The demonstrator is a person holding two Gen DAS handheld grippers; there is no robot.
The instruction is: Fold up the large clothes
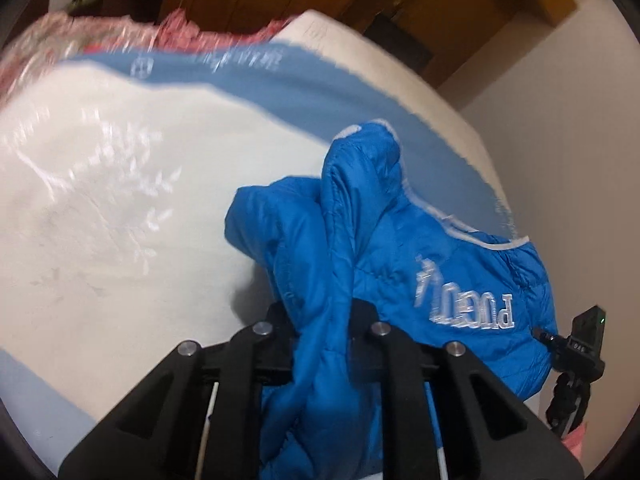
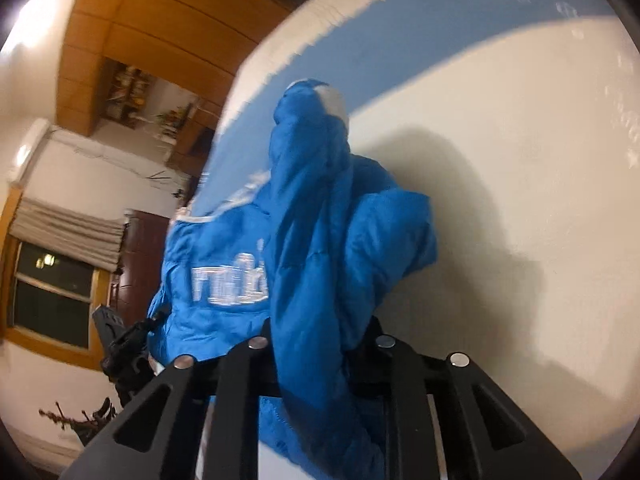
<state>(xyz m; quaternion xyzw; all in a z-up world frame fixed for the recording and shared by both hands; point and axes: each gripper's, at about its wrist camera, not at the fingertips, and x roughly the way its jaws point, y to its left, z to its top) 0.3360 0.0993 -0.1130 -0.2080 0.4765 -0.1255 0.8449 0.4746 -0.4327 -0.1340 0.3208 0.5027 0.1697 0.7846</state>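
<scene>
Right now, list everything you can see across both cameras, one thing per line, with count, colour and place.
puffer jacket: one, bright blue with white lettering and trim, bunched on the bed, gripped from both sides.
bed cover: one, cream with a pale blue band, spread under the jacket.
pink patterned fabric: one heap, pink and red, at the far edge of the bed, blurred.
wooden panelling: brown, on the wall and ceiling behind.
window: one, dark panes in a wood frame, with a grey blind above.
black stand: one, beside the bed; what it is I cannot tell.
left tool: one, black, shut on a fold of the jacket.
right tool: one, black, shut on another fold.
</scene>
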